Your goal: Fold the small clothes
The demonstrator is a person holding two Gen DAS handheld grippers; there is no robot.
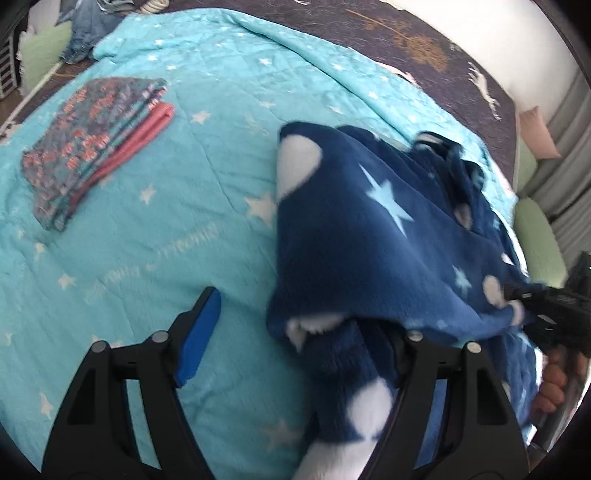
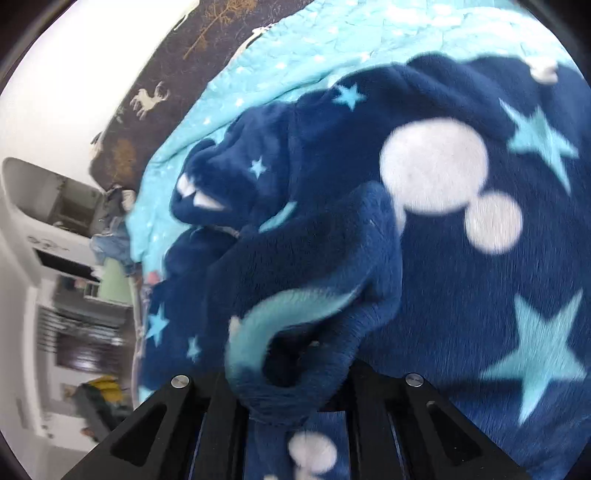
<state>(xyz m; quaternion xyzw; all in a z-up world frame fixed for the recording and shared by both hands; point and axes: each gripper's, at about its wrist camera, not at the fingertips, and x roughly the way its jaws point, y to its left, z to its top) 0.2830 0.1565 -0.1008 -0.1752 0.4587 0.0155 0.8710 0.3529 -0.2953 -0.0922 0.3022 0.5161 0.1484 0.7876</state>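
Note:
A dark blue fleece garment (image 1: 369, 236) with white dots and light blue stars lies bunched on the turquoise star quilt (image 1: 155, 206). My left gripper (image 1: 291, 328) is open; its left blue pad (image 1: 199, 336) is bare and the fleece drapes over the right finger. My right gripper (image 1: 517, 295) shows at the right edge of the left wrist view, shut on the fleece's edge. In the right wrist view the fleece (image 2: 424, 229) fills the frame and a fold of it is bunched between the fingers of the right gripper (image 2: 291, 373), hiding the tips.
A folded stack of floral and pink clothes (image 1: 92, 147) lies on the quilt at the far left. A dark deer-print bedcover (image 1: 424, 40) lies beyond the quilt. Denim clothes (image 1: 88, 26) are heaped at the far corner. Green cushions (image 1: 535, 240) line the bed's right side.

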